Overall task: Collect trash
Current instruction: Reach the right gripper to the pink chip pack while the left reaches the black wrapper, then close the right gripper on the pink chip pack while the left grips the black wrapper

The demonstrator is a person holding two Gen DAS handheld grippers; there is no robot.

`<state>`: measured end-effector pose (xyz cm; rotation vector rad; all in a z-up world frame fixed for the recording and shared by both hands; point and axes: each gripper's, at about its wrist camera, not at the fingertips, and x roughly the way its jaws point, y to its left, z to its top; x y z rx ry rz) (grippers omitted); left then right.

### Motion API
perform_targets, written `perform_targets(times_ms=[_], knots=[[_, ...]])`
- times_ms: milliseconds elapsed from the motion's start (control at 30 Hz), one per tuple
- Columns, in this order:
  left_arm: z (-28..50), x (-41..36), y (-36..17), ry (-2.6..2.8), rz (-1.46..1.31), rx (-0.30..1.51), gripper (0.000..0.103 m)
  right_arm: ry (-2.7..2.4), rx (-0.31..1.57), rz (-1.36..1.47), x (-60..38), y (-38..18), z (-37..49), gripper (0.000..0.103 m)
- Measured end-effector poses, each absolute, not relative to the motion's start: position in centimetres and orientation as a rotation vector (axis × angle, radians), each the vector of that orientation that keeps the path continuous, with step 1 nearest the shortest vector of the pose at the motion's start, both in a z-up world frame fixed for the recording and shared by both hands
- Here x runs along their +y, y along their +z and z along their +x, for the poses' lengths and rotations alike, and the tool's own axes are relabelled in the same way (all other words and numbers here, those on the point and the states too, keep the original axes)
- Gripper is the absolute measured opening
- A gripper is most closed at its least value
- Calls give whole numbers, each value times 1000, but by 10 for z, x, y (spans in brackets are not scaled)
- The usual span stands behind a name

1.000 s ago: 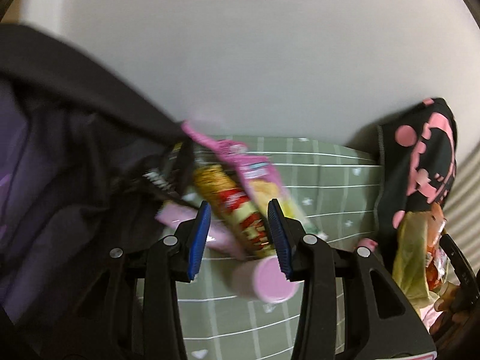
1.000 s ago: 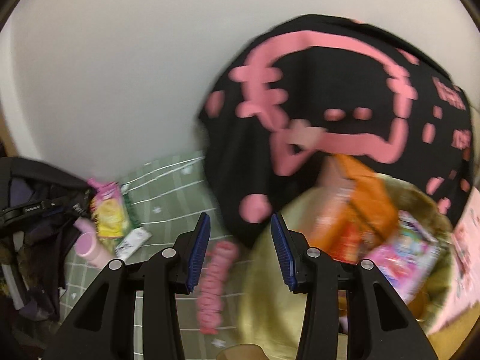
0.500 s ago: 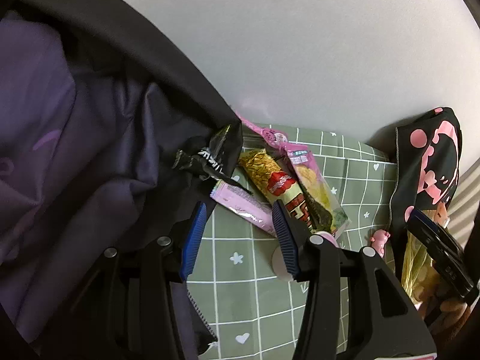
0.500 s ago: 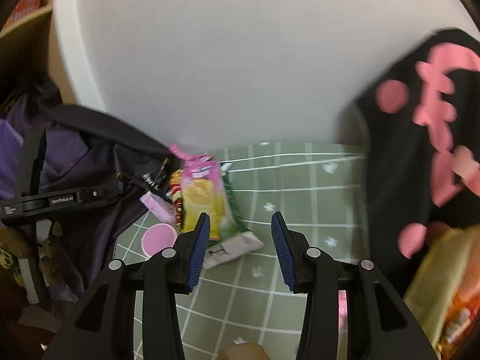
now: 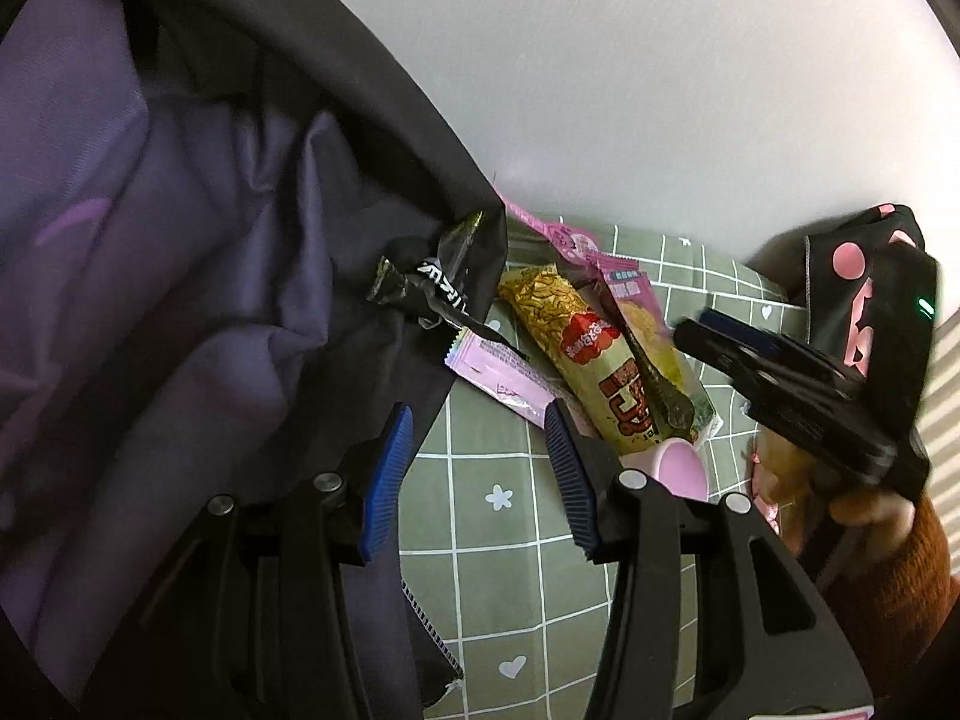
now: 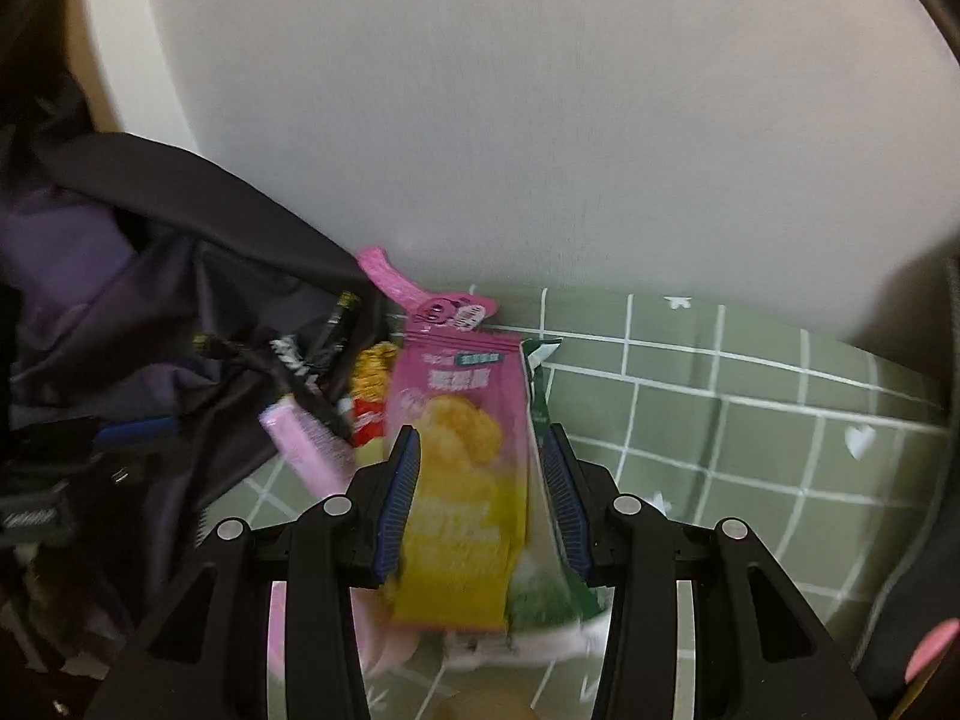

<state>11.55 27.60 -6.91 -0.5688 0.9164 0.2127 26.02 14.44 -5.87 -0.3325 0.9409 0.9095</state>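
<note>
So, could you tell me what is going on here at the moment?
A person with a gripper in each hand is collecting snack wrappers off a green checked tablecloth. The right gripper hangs open over the pink and yellow snack bag, not yet gripping it. The left gripper is open and empty by the edge of a dark, purple-lined bag, near a pale pink wrapper and a noodle-snack packet.

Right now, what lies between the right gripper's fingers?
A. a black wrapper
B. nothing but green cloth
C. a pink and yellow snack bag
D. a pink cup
C: in the right wrist view the pink and yellow snack bag fills the gap between the open blue fingers of the right gripper.
</note>
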Motion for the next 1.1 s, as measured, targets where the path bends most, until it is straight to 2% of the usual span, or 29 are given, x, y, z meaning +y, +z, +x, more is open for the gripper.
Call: perform_targets(times_ms=[200,267,367,433,667,900,1100], knots=[[117,286,-67,224,-580,890,44,910,1026,-377,158,-84,278,40],[121,292,-69,226,-607,887,44,911,1036,-385,156,-84,279,25],[131,299,-73,229,-643,900,44,898,1048,-393,147,-80,282,16],[139,298,-73,221,-654,906,44,877,1036,-398,137,-74,282,14],[157,290,-76,188,-650,906,44,783,1003,-339,86,-52,287,12],[137,312,-74,285,-756,792,44,712,975,-254,39,-39,274,12],[158,307,-81,336,-681,857,44,696,980,-185,24,-39,272,12]])
